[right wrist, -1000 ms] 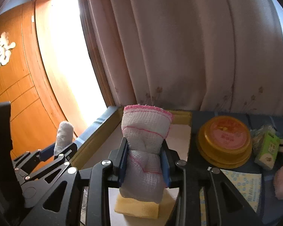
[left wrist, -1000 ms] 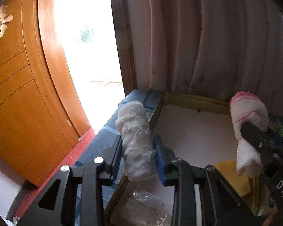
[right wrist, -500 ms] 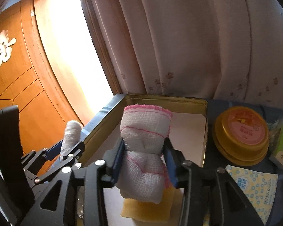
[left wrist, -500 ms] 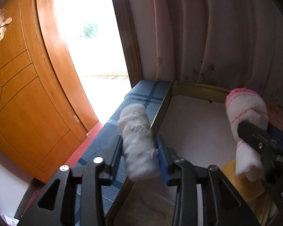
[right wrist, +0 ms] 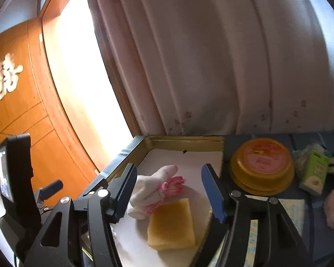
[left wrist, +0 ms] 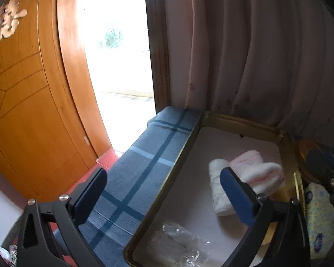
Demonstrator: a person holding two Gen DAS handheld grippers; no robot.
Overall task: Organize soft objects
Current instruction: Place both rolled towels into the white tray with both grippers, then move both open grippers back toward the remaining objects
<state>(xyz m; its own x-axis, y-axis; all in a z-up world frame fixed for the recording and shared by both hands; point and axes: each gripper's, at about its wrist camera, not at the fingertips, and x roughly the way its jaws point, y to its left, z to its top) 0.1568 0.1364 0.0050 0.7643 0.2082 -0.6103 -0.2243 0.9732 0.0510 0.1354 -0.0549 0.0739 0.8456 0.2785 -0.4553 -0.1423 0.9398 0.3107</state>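
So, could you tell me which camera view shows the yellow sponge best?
The right wrist view: the yellow sponge lies whole and unobstructed in the gold tray. The left wrist view shows at most a yellow sliver behind the gripper finger.

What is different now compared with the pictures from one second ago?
Both hand-held grippers let go: the left hand-held gripper dropped its white cloth roll and the right hand-held gripper its pink-edged cloth. Both cloths now lie side by side in the gold tray. The yellow sponge and orange lid stayed in place.
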